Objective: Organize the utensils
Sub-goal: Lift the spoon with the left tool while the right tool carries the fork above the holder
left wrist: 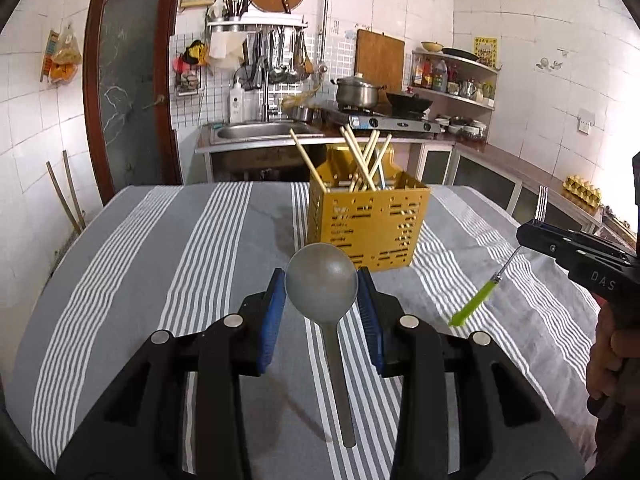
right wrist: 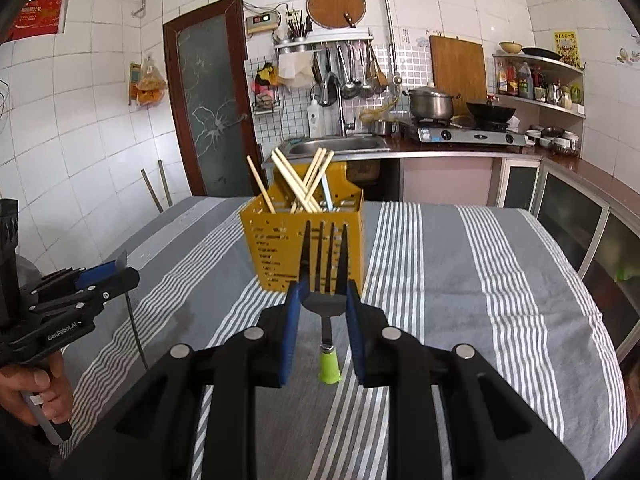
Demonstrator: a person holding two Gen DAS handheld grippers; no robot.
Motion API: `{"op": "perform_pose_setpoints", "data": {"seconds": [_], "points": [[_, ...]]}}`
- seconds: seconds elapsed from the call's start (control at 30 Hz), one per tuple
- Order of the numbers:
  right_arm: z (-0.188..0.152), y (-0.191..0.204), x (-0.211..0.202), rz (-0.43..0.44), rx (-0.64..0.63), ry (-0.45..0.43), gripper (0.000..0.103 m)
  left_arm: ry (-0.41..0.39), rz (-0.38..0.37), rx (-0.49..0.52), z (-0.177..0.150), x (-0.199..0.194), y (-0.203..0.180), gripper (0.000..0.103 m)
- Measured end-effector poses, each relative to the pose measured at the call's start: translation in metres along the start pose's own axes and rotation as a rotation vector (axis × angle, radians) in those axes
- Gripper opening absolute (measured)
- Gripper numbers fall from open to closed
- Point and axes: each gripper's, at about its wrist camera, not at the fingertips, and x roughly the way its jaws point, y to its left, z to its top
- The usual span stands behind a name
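Our left gripper (left wrist: 321, 280) clamps a grey spoon (left wrist: 321, 280), our right gripper (right wrist: 323, 300) a green-handled fork (right wrist: 325, 300) (tines up); the yellow caddy (right wrist: 276, 248) stands just ahead.

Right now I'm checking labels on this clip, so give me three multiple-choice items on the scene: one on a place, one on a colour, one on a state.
1. Where do the chopsticks stand?
A. flat on the tablecloth
B. in the yellow holder
C. in the sink

2. What colour is the fork handle's end?
A. green
B. red
C. black

3. What is the left gripper doing?
A. standing open over nothing
B. gripping a chopstick
C. gripping the spoon by its bowl

Answers:
1 B: the sticks lean out of the holder's top in both views.
2 A: a green tip hangs below the right gripper.
3 C: the blue pads press on both sides of the grey bowl, its handle hanging down.
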Motion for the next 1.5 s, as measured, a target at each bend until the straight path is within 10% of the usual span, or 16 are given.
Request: {"op": "perform_pose_setpoints", "data": {"seconds": [1.5], "points": [[0.139, 0.003, 0.002, 0.019, -0.053, -0.242, 0.022, -0.272, -0.021, 0.042, 0.154, 0.006, -0.021, 0.035]]}}
